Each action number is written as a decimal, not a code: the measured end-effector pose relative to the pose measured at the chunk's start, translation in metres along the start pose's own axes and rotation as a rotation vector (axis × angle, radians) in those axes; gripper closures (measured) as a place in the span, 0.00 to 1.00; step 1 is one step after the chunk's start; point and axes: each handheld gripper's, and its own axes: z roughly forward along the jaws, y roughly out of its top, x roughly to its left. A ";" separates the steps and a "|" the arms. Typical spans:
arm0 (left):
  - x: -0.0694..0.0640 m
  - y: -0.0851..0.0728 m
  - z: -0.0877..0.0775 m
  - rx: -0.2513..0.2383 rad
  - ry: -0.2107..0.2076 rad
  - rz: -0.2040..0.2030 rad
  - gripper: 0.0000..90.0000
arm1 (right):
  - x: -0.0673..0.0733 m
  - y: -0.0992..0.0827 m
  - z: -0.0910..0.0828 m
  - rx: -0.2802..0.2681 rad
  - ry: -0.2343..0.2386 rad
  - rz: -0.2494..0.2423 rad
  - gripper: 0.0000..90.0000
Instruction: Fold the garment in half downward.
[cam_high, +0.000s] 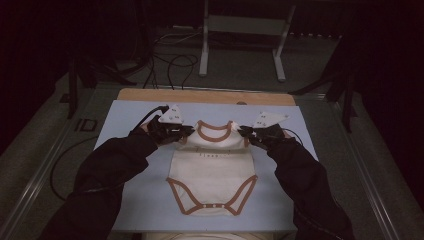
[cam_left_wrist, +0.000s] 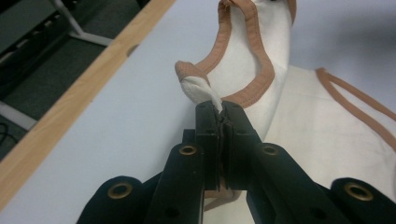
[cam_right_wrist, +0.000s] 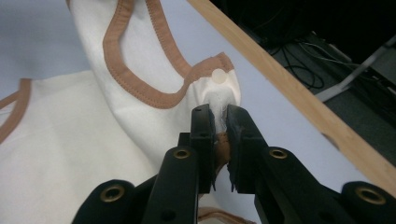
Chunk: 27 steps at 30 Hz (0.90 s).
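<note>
Two tools pinching a cream bodysuit (cam_high: 212, 165) by its shoulders (left tool (cam_high: 186, 131), right tool (cam_high: 244, 132)), blue mat (cam_high: 135, 200), wooden table edge (cam_high: 150, 95) beyond.

the table (cam_high: 125, 210) is seen from high above, looking forward and down. the baby suit (cam_high: 212, 165) is seen very close by both gripper views.

Seen along the right gripper (cam_right_wrist: 220, 122), two black jaws rise from the bottom edge and pinch a bunched corner of a cream baby bodysuit (cam_right_wrist: 70, 135) between their tips. The bodysuit has brown trim (cam_right_wrist: 122, 70) curving around its neck opening, and a small round snap (cam_right_wrist: 218, 76) sits just above the pinched cloth. The garment lies on a pale blue mat (cam_right_wrist: 261, 88), bordered by a wooden table edge (cam_right_wrist: 299, 95). Beyond it, dark cables (cam_right_wrist: 306, 60) lie on the floor.
</note>
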 end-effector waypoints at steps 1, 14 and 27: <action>-0.002 -0.001 0.000 0.003 -0.004 0.004 0.96 | 0.002 -0.002 -0.001 -0.001 0.005 0.000 0.91; -0.030 -0.013 0.002 0.011 -0.051 0.031 0.96 | 0.026 -0.023 -0.005 0.026 0.051 0.004 0.91; -0.050 -0.033 0.008 0.007 -0.100 0.012 0.96 | 0.044 -0.039 -0.008 0.020 0.092 0.005 0.91</action>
